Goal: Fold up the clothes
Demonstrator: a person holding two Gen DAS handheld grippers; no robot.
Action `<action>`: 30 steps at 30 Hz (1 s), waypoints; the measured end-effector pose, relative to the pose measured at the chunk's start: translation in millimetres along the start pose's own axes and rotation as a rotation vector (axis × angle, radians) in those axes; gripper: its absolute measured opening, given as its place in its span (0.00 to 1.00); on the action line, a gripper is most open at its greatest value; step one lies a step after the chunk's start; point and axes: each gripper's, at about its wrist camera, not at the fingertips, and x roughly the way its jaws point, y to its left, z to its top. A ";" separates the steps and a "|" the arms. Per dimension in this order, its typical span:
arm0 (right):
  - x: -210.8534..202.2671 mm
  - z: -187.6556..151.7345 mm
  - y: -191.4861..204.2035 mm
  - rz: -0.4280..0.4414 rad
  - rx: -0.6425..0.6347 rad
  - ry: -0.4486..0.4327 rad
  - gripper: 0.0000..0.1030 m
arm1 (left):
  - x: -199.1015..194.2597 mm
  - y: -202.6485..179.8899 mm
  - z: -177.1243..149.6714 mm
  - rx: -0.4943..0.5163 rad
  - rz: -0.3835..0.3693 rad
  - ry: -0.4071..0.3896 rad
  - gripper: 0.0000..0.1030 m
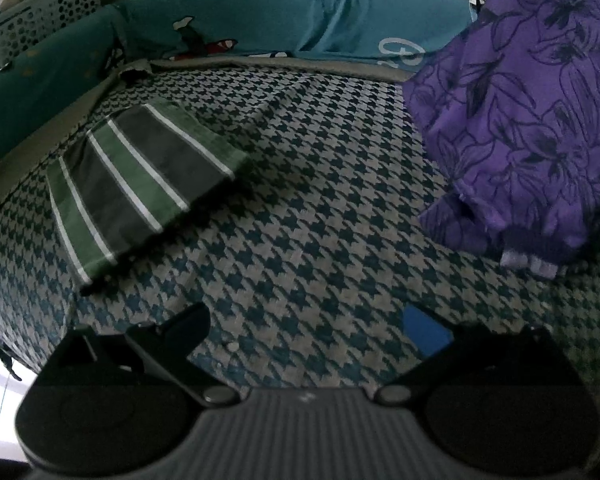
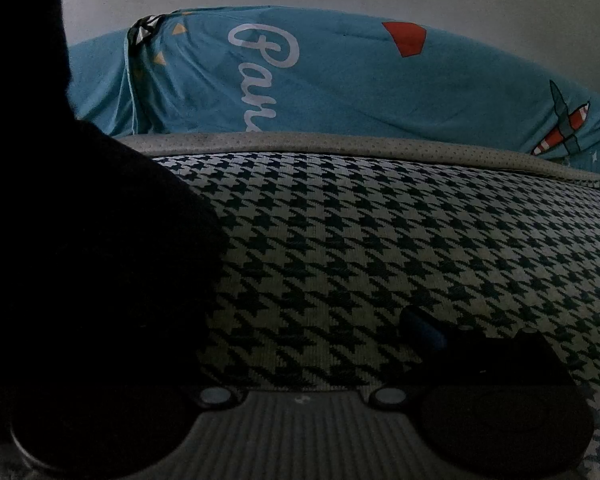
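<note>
A folded green and grey striped garment [image 1: 140,184] lies on the houndstooth bed cover [image 1: 320,208] at the left. A purple floral garment [image 1: 520,120] hangs at the right, its lower edge blurred just above the cover. My left gripper [image 1: 308,324] is open above bare cover, nothing between its fingers, apart from both garments. In the right wrist view a dark mass of cloth [image 2: 92,240] covers the left side and hides the left finger. The blue-padded right finger [image 2: 424,328] stands wide, so my right gripper [image 2: 310,324] reads as open over the cover [image 2: 380,240].
Teal printed pillows [image 1: 300,16] [image 2: 340,80] line the far edge of the bed against a pale wall. A white perforated basket [image 1: 32,16] stands at the back left. The bed's left edge drops off near the striped garment.
</note>
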 end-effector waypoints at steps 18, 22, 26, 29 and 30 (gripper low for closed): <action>0.2 1.2 -2.7 0.008 0.004 -0.001 1.00 | 2.6 -18.9 -2.3 0.052 -0.003 0.006 1.00; 0.3 1.5 -2.2 0.007 0.002 -0.001 1.00 | 3.8 -24.1 -1.7 0.065 -0.008 0.011 1.00; 0.3 1.5 -1.0 0.006 -0.001 -0.001 1.00 | 3.5 -28.3 -2.0 0.074 -0.013 0.008 1.00; 0.3 1.6 -0.8 0.006 -0.001 -0.001 1.00 | 3.9 -31.0 -3.0 0.081 -0.013 0.009 1.00; 0.3 1.6 -0.8 0.007 -0.001 -0.001 1.00 | 4.0 -31.7 -3.4 0.083 -0.012 0.010 1.00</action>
